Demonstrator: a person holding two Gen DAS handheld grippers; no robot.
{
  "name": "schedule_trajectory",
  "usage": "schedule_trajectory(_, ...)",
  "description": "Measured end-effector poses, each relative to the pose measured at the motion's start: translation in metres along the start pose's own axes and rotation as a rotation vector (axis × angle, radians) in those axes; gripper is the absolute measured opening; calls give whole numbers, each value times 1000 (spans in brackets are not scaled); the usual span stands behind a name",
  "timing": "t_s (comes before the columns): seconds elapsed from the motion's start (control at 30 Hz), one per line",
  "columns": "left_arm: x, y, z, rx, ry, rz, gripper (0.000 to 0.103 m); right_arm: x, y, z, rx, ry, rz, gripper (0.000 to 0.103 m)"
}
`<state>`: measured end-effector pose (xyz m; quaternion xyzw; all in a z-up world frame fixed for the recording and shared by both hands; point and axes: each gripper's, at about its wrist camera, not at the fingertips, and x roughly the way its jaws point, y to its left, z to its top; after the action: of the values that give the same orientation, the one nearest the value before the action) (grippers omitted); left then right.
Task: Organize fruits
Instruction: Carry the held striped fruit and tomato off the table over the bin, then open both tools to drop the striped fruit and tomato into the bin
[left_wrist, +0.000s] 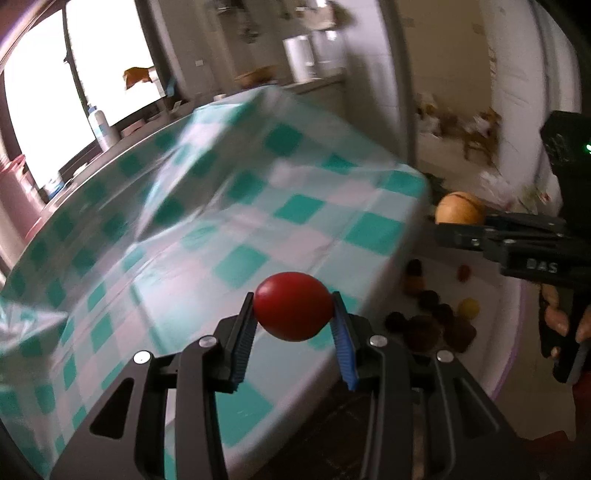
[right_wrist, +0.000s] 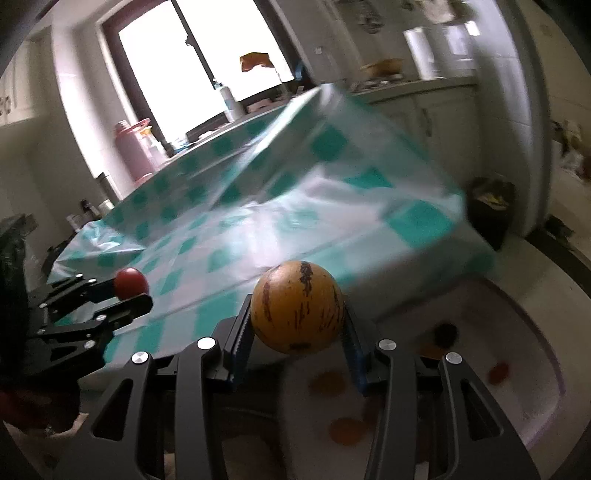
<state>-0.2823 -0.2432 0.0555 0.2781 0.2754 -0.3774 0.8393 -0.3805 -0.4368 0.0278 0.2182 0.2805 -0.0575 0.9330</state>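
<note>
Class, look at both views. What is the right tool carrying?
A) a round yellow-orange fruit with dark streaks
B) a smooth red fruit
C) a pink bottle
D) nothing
A: the right tool is shut on the yellow-orange fruit with dark streaks, while the red fruit sits in the left tool.
</note>
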Motion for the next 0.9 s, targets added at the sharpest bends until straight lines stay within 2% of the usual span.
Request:
schedule_trajectory(0.37,36,-95,22,188,59,-130,40,-16,-77,-29,129,15,-154,44)
schedule_trajectory(0.57,64,-129,20,225,127,-181,40,-9,-106,-46,174,64,-237,44)
schedule_trajectory(0.67,80,-139,15,235,152,-204,40,1,-118,-52,181,108,-279,44)
schedule_trajectory(0.9,121,-159,-21,291,219,-293,40,58,-137,-58,86,327,-424,44)
